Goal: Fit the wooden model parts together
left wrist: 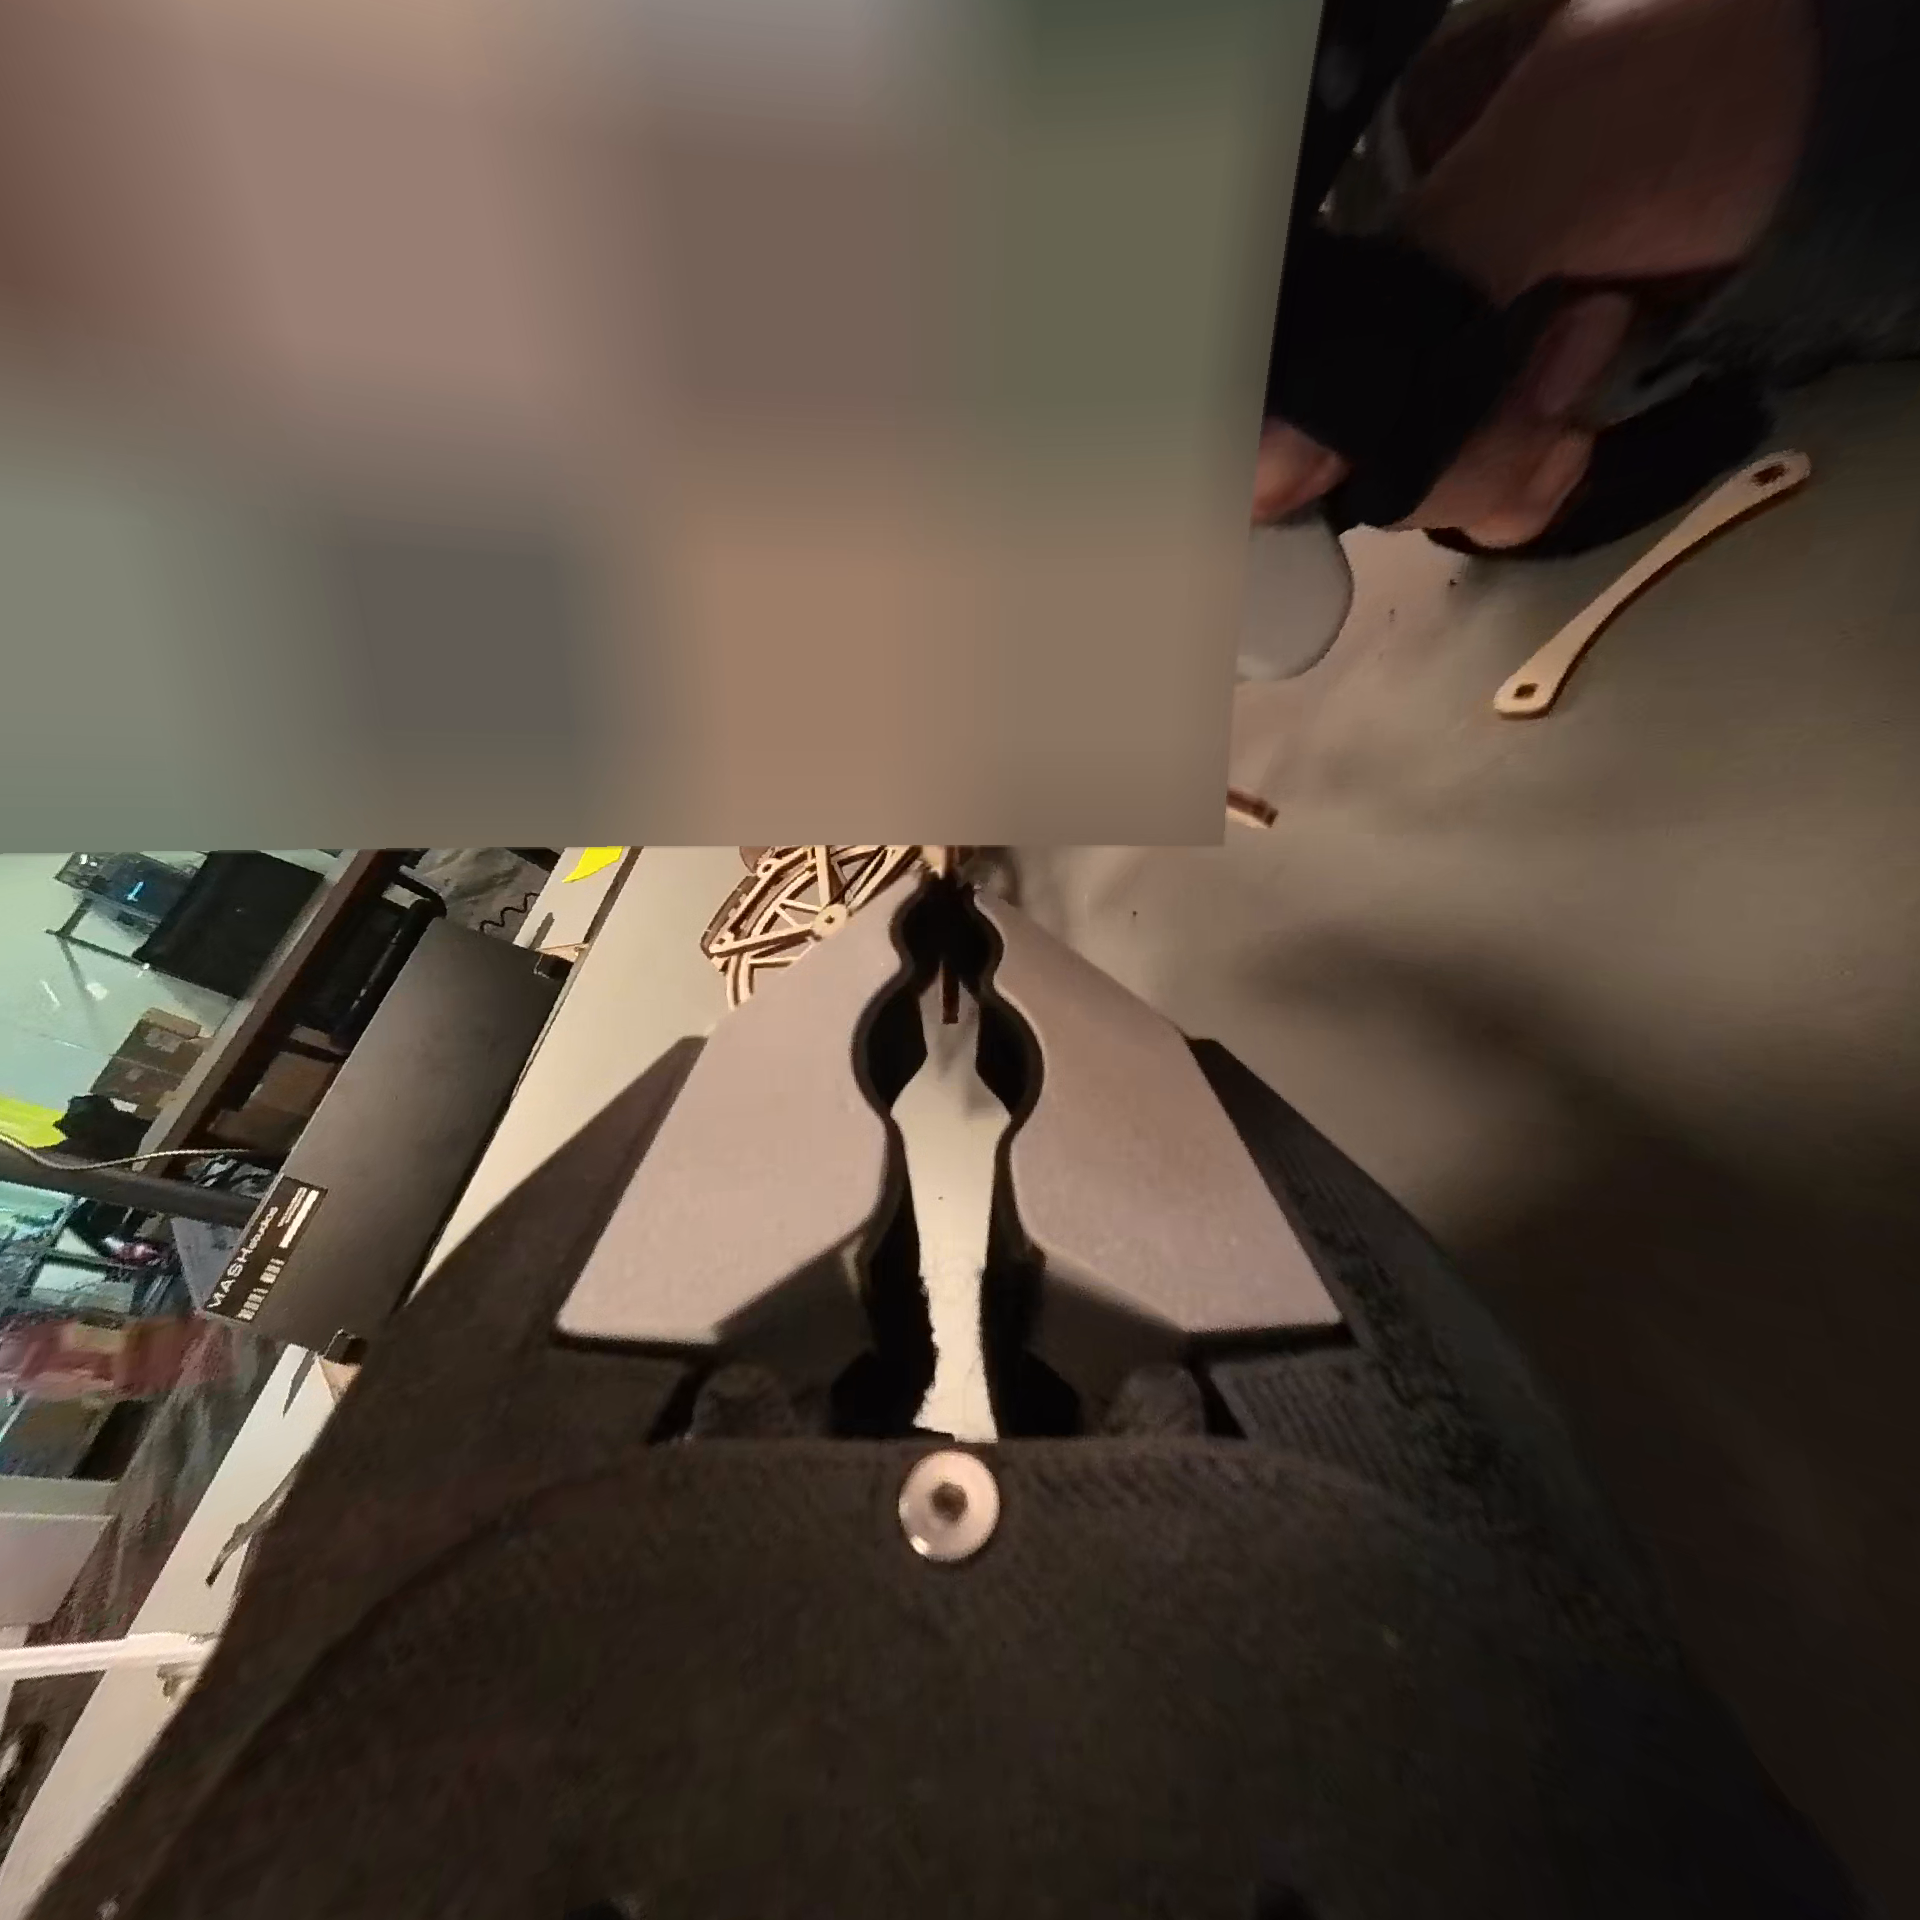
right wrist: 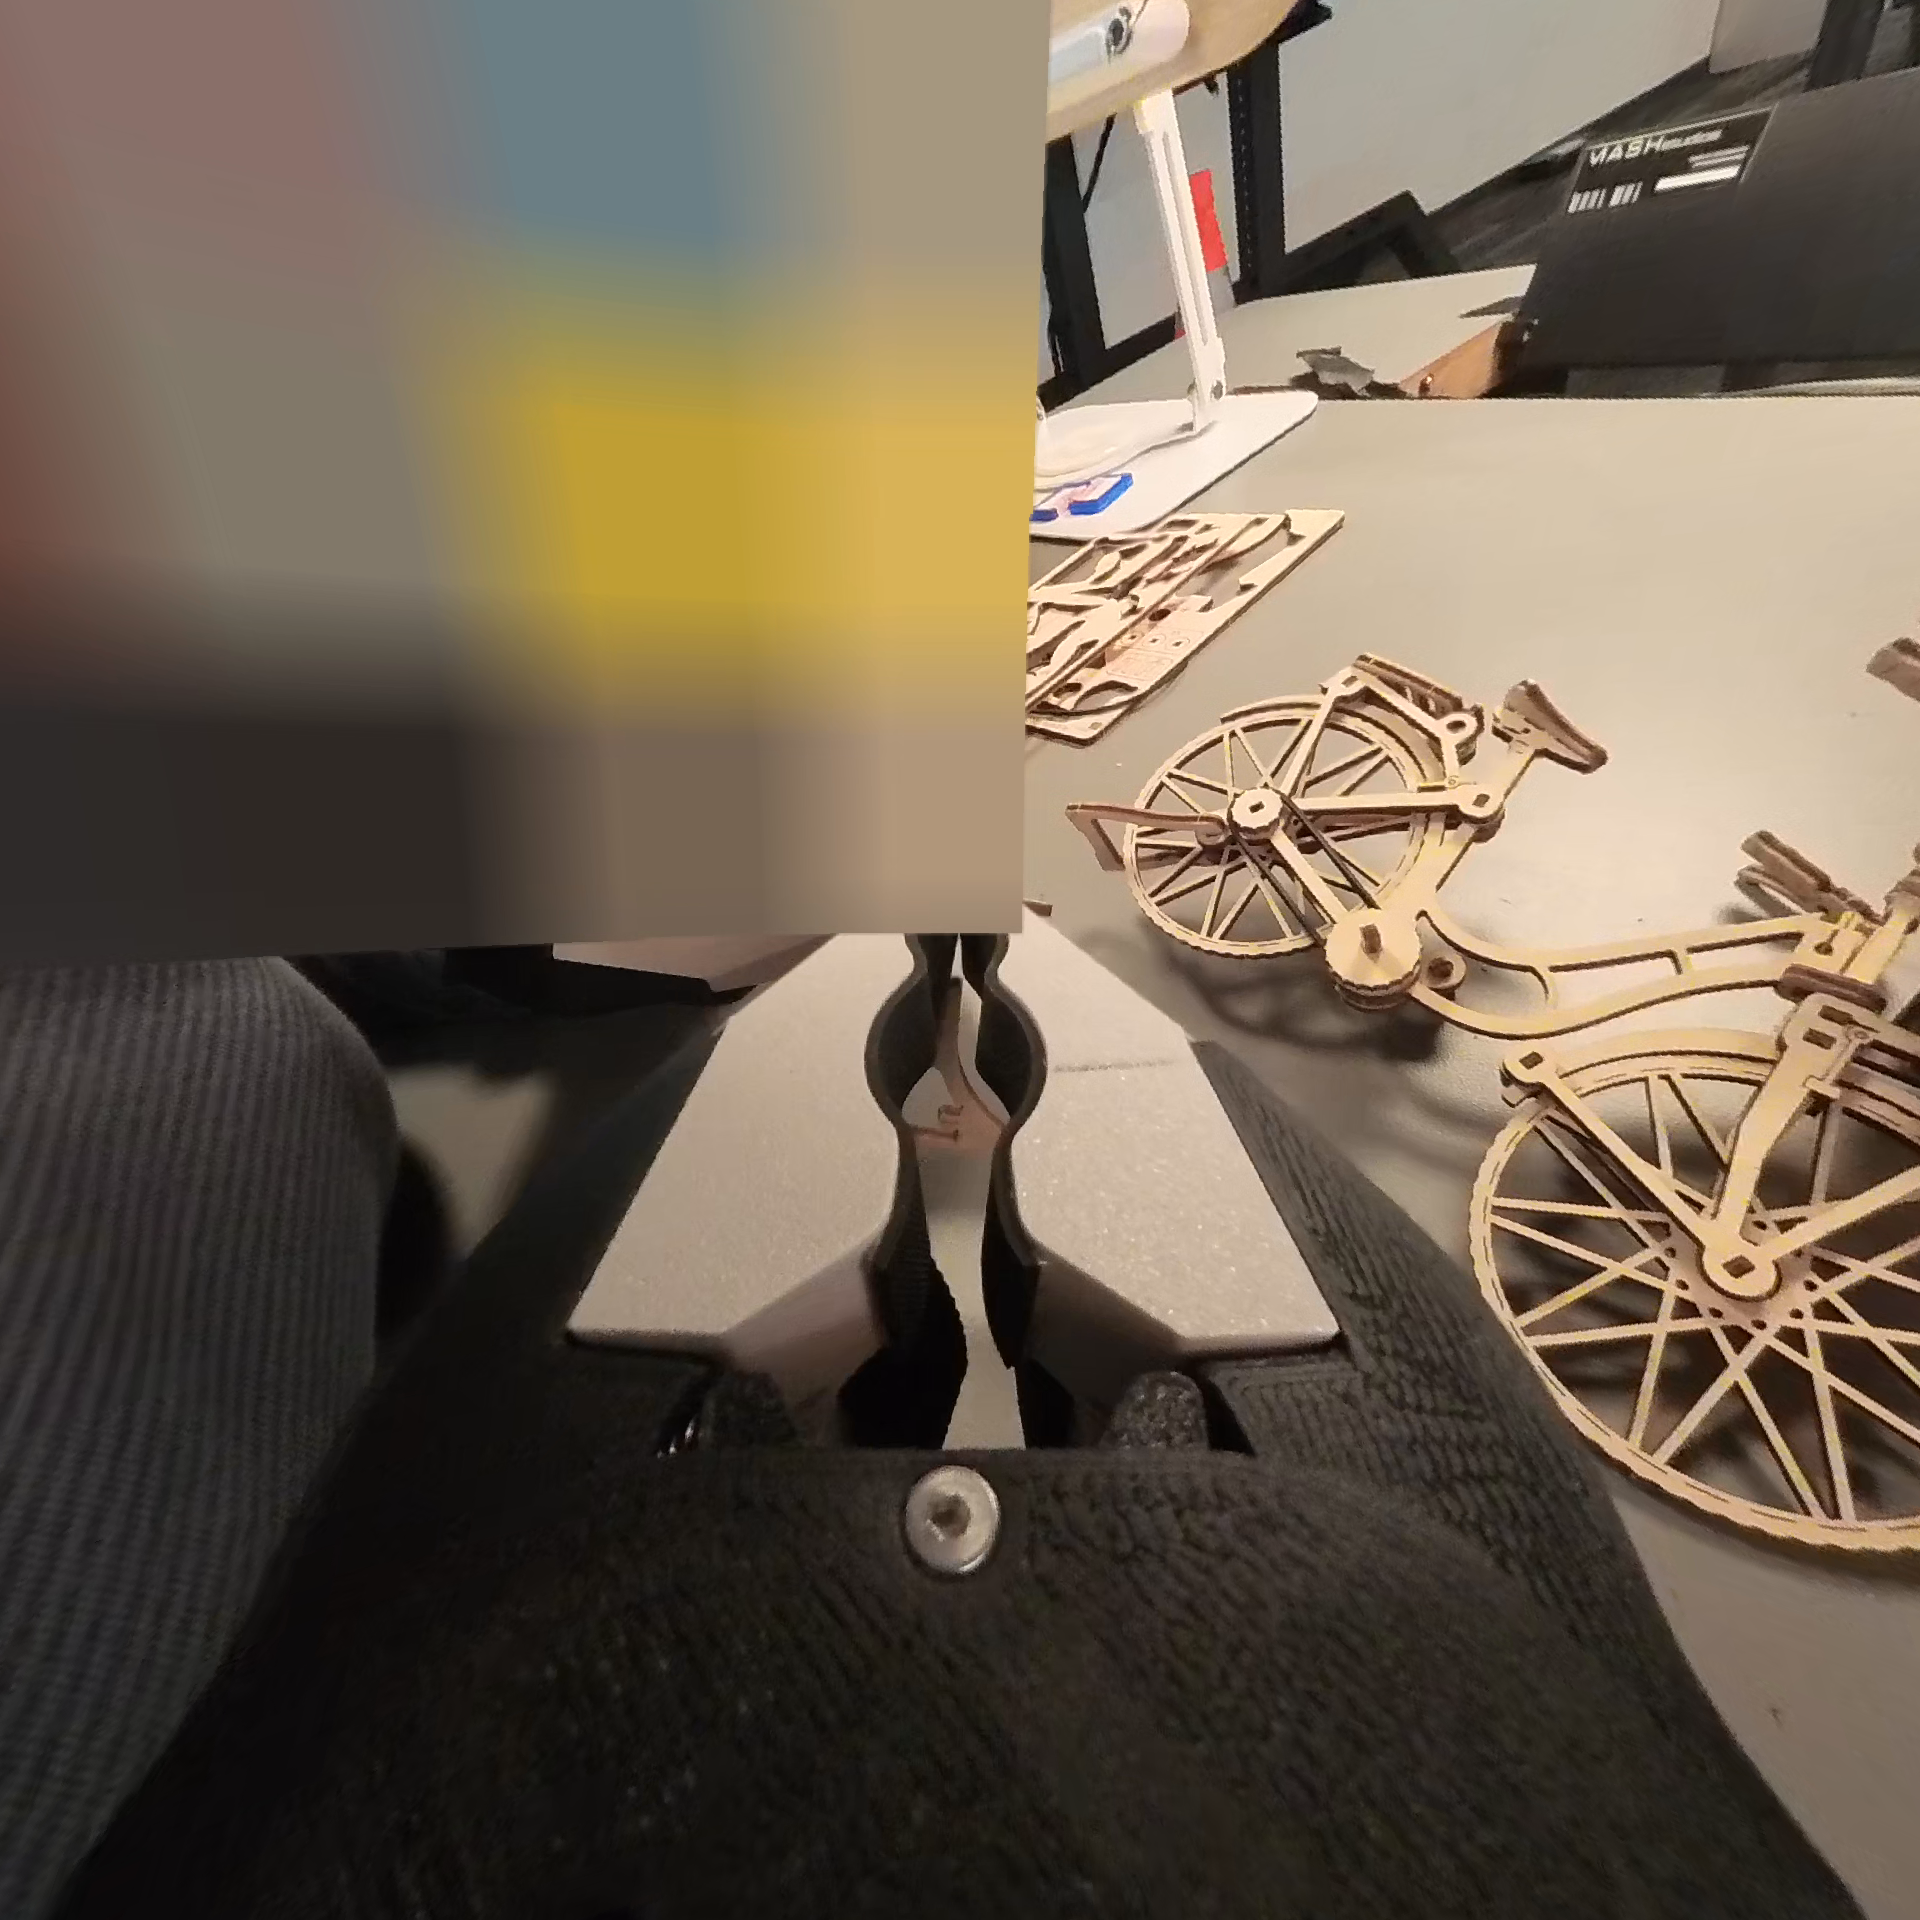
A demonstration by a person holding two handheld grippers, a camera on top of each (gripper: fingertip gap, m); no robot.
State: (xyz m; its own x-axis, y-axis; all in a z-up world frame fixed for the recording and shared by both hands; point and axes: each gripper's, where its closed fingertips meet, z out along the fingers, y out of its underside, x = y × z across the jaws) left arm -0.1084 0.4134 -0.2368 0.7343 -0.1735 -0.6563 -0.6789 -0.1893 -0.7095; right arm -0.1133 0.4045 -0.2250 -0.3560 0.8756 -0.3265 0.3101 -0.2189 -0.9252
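Mid-assembly: my left gripper (left wrist: pixel 951 914) pinches a wood sliver (left wrist: pixel 949 987), right gripper (right wrist: pixel 956 961) nips a small part (right wrist: pixel 961 1101); next, align with bicycle (right wrist: pixel 1455 935) on tabletop (right wrist: pixel 1558 499)

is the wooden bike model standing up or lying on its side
Lying on its side. In the right wrist view the light laser-cut wooden bicycle model rests flat on the grey table, both spoked wheels face up.

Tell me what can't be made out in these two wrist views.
- Left wrist view: wooden wheel, mostly hidden by the mosaic patch and left gripper.
- Right wrist view: small wooden piece in the right gripper, shape hidden by its fingers.
- Right wrist view: wooden bicycle, cut off at right edge.
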